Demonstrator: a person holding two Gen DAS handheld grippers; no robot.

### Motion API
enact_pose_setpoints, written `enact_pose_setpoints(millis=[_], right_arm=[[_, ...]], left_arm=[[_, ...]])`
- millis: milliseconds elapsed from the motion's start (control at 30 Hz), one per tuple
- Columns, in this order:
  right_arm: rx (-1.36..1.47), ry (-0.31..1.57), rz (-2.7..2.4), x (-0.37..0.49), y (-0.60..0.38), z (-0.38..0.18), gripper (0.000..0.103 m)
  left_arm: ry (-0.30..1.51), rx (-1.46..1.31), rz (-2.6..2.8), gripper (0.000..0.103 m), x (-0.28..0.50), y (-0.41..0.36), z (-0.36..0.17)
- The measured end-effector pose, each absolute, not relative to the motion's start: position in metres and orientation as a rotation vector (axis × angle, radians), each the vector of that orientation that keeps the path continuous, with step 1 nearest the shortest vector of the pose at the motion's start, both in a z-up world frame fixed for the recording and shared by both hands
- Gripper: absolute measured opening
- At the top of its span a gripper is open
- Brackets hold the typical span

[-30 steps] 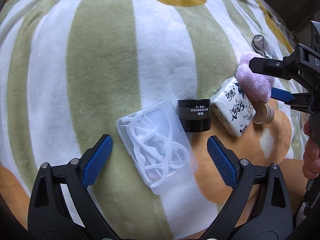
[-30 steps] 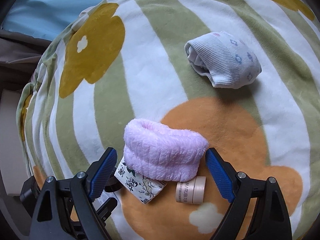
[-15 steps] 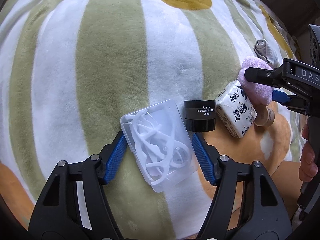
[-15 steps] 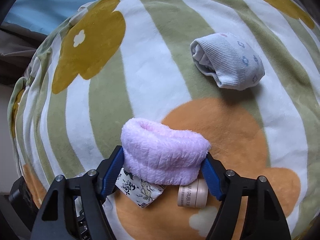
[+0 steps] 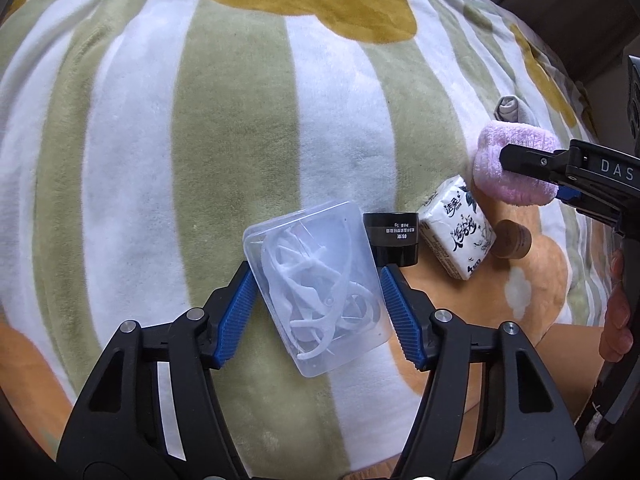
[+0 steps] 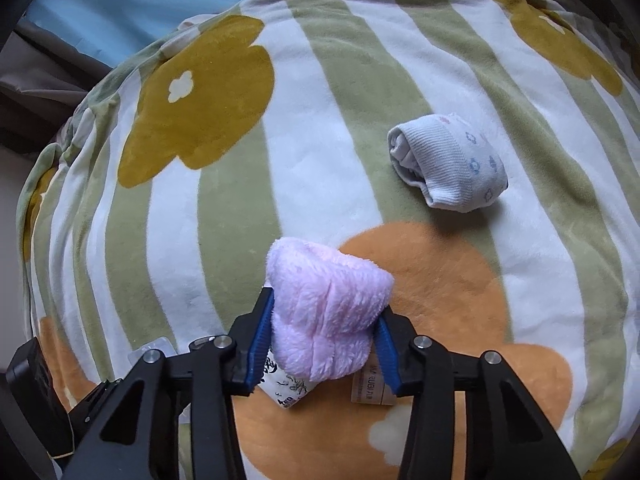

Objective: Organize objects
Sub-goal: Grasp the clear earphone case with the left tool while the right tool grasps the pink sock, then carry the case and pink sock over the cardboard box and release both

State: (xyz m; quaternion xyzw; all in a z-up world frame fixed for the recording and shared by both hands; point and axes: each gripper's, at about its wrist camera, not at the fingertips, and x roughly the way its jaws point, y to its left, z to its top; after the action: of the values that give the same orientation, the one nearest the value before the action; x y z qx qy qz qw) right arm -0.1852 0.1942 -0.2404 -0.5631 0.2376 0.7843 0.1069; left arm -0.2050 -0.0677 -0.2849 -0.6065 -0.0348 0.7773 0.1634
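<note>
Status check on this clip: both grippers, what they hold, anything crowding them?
Left gripper shut on clear plastic box. Right gripper shut on pink fuzzy roll. Black jar touches the box; tissue pack close beside.

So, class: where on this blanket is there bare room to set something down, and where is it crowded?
Free: the striped stretch beyond the clear plastic box, up to the mustard flower; also the stripes between the pink fluffy roll and the rolled sock. Crowded: the row of black jar, tissue pack and small tan jar.

Black gripper frames with silver screws carry ribbed blue fingers [image 5: 236,312]; one reads "DAS".
</note>
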Motion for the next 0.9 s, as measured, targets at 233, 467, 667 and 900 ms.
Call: enact_pose_setpoints(millis=[233,467,667,900], right_arm=[[-1.634,0.607,2.380,-0.189,0.184,-0.215,0.042],[-1.568,0.505,2.491,-0.178,0.181,-0.175,0.042],[-1.499,0.436,2.591,-0.157,0.179,-0.133,0.042],[-1.472,0.323,2.664,-0.116,0.183,-0.095,0.042]], left_arm=[[-0.101,-1.676,2.256,0.060,-0.196,-0.075,-0.258],[-0.109,-1.593,2.311,0.060,-0.186,-0.076,-0.215],[-0.108,-1.498,2.358,0.059,-0.164,-0.066,-0.170],[-0.116,-1.425,2.399,0.059,-0.121,-0.054,-0.132]])
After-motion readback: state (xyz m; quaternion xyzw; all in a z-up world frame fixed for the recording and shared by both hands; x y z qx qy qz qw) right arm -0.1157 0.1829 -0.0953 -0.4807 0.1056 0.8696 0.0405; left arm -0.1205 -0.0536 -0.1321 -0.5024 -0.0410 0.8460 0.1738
